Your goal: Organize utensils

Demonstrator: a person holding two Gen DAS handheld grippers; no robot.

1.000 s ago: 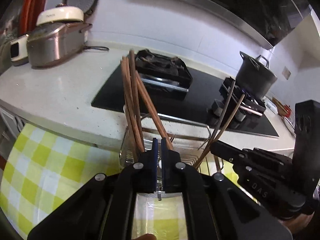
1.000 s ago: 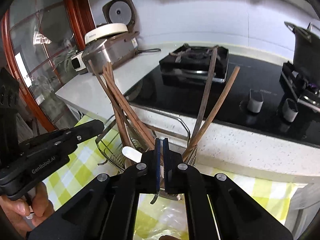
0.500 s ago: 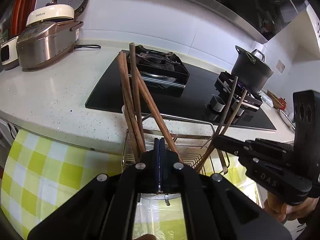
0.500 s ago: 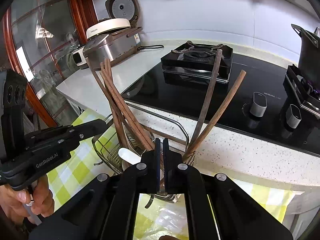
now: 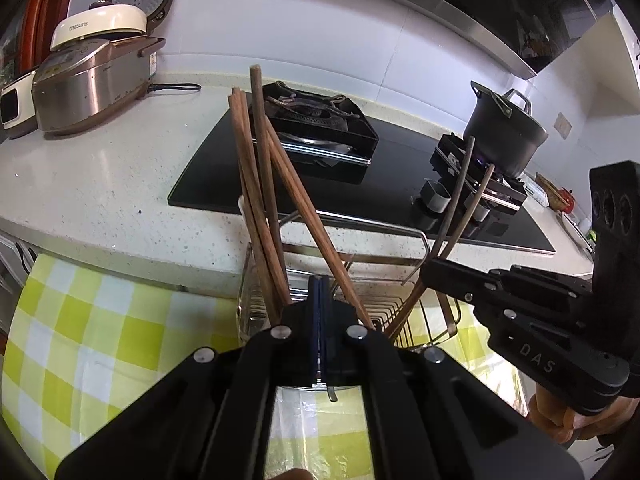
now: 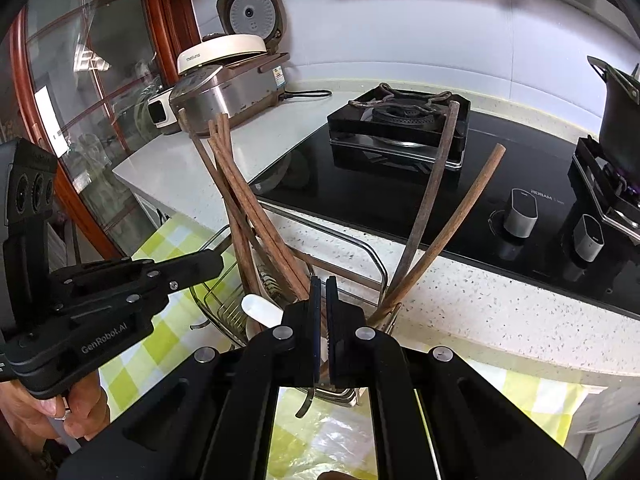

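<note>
A wire utensil basket (image 5: 400, 240) (image 6: 360, 248) stands on a yellow checked cloth. Several brown chopsticks (image 5: 260, 184) (image 6: 240, 200) lean in its left part; two darker ones (image 5: 460, 200) (image 6: 440, 200) lean in its right part. A white spoon (image 6: 262, 308) lies inside. My left gripper (image 5: 319, 292) is shut with nothing seen between its pads, just in front of the basket. My right gripper (image 6: 320, 292) is nearly closed, a thin gap between its pads, also at the basket; nothing is seen held. Each gripper shows in the other view, the left (image 6: 100, 300) and the right (image 5: 520, 312).
Behind the basket is a white counter (image 5: 100, 168) with a black glass hob (image 5: 380, 168), a burner grate (image 5: 316, 116), a dark pot (image 5: 504, 132) and knobs (image 6: 520, 216). A rice cooker (image 5: 92, 76) stands at the far left. Clear plastic (image 5: 320, 420) lies on the cloth.
The left gripper's pads have closed together from a small gap. Both cameras have risen slightly, so the basket sits lower in view. The chopsticks have not moved.
</note>
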